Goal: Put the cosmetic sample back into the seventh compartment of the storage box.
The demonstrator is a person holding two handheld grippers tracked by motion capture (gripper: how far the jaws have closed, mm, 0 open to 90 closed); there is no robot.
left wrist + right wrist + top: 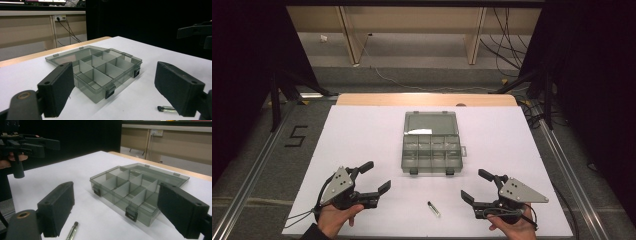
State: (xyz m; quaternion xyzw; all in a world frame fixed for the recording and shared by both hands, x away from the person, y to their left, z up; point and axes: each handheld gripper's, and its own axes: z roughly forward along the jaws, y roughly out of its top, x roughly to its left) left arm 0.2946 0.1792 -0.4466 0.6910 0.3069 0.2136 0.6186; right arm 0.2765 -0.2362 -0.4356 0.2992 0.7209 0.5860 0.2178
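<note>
Well apart, both grippers wide-jawed, bare table around the open organizer box.

Translucent smooth grey plastic organizer box, matt white table.

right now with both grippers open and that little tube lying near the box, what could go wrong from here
The small tube is thin and lies flat on the white table, so wide jaws may roll it away or fail to pinch it. The organizer box looks light and unsecured; a nudge from the left gripper or right gripper could slide it. Its open lid lies flat behind and could be knocked when reaching over.
</note>
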